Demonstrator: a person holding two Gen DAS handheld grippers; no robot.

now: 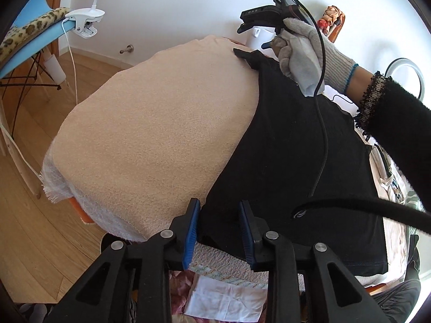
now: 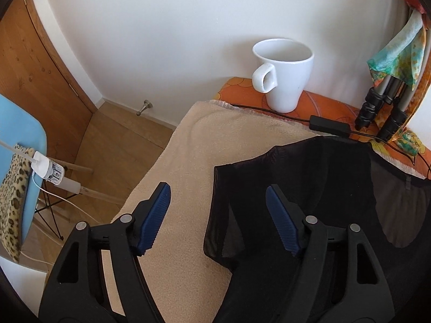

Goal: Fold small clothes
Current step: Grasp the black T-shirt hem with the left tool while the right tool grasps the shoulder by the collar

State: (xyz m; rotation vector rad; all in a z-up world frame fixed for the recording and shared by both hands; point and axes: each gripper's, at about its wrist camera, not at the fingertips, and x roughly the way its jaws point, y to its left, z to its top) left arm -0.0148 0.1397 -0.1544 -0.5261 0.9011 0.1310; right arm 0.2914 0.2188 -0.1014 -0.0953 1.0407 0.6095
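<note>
Black garment (image 1: 291,145) between both tilted-down grippers' open fingers (image 1: 191,231), right gloved hand (image 1: 304,53) farther.

Grey knit glove (image 1: 304,45) (blue-trimmed cuff), black sleeve (image 1: 398,107)

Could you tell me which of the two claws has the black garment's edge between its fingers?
The left claw: the black garment's near corner lies between its fingers. The right claw straddles the far edge, wider open.
</note>
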